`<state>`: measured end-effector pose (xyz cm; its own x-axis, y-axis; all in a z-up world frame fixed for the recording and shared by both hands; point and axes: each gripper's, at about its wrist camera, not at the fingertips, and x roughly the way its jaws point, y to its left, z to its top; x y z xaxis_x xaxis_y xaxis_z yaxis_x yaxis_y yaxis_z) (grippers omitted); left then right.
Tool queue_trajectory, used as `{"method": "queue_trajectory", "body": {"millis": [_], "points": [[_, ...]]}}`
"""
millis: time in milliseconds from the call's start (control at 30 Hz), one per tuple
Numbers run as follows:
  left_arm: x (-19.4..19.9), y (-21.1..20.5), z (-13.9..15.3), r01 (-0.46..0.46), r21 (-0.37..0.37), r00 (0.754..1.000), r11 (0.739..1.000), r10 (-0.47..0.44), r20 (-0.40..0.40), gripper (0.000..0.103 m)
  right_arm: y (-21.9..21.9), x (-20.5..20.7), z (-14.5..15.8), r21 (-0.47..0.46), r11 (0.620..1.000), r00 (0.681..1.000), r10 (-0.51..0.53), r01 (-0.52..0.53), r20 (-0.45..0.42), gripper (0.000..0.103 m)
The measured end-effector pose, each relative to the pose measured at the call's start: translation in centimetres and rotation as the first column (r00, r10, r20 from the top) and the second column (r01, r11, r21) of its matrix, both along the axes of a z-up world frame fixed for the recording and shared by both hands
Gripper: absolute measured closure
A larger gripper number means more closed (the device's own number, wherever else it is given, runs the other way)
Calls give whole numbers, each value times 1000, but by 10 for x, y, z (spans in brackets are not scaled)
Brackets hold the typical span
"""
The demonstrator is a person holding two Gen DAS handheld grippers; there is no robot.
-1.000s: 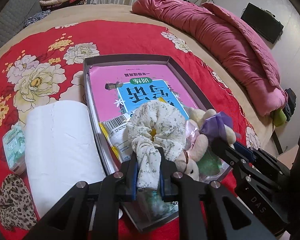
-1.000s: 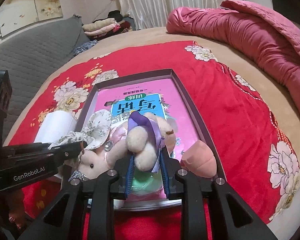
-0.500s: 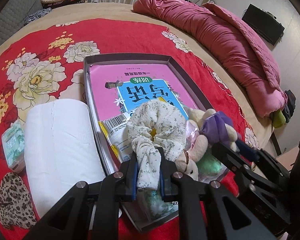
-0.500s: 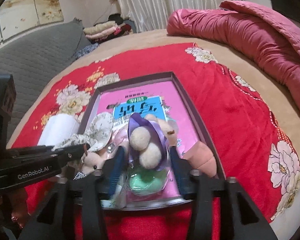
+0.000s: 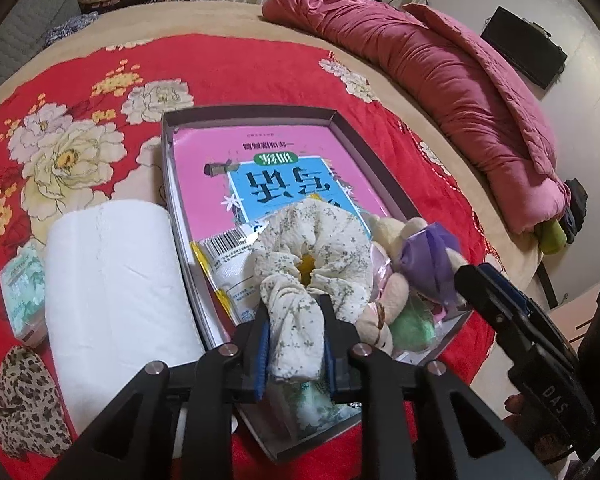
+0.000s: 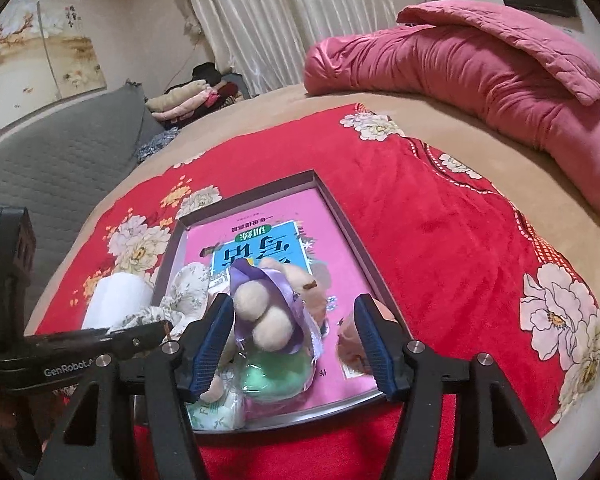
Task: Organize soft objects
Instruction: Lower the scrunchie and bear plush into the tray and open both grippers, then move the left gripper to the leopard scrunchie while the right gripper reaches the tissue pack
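A cream floral scrunchie [image 5: 312, 248] lies in the grey tray [image 5: 244, 114] on a pink book [image 5: 292, 152]. My left gripper [image 5: 296, 308] has the scrunchie's near fold between its pads; the jaws are opening, but the cloth still fills the gap and touches both pads. A beige plush toy with a purple ribbon [image 6: 260, 312] rests on a green soft thing [image 6: 276, 376] at the tray's near end. My right gripper [image 6: 292, 302] straddles the plush, its jaws opening wide, both pads clear of it.
A white paper roll [image 5: 108, 280], a tissue pack [image 5: 22, 284] and a leopard-print cloth [image 5: 20, 400] lie left of the tray on the red floral blanket [image 5: 228, 64]. A peach soft thing [image 6: 352, 336] sits in the tray's near right corner. A pink quilt [image 5: 440, 60] is bunched far right.
The right gripper has let go of the plush toy, spread its jaws wide and drawn back a little. The left gripper's jaws have widened slightly around the scrunchie fold.
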<state>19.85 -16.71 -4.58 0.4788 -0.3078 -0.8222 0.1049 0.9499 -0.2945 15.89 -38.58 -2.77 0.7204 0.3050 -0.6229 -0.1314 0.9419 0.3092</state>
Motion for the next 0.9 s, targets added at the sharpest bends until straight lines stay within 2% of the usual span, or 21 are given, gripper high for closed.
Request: {"method": "queue_trajectory", "body": {"millis": [67, 233, 333, 400, 467, 667, 900], "points": [[1, 0, 0, -1, 4, 1000, 1000, 1, -10, 73, 2, 1, 0, -9, 1000, 1000, 2, -2, -4, 33], [1, 4, 1, -14, -8, 1000, 1000, 14, -14, 71, 5, 1, 0, -20, 1000, 1000, 1, -2, -5, 33], [0, 5, 3, -18, -18, 1000, 1000, 18, -11, 64, 3, 2, -1, -15, 1000, 1000, -7, 7, -8, 33], [0, 6, 6, -23, -23, 1000, 999, 23, -10, 56, 1, 3, -2, -7, 1000, 1000, -12, 12, -13, 33], [-1, 6, 10, -23, -33, 1000, 999, 22, -6, 54, -2, 3, -3, 1, 1000, 1000, -20, 20, -15, 33], [-3, 3, 18, -7, -46, 1000, 999, 8, 6, 47, -6, 2, -3, 11, 999, 999, -37, 38, -19, 32], [-10, 1, 26, 7, -51, 1000, 999, -6, 27, 47, -7, 1, -2, 4, 999, 999, -49, 49, -19, 30]]}}
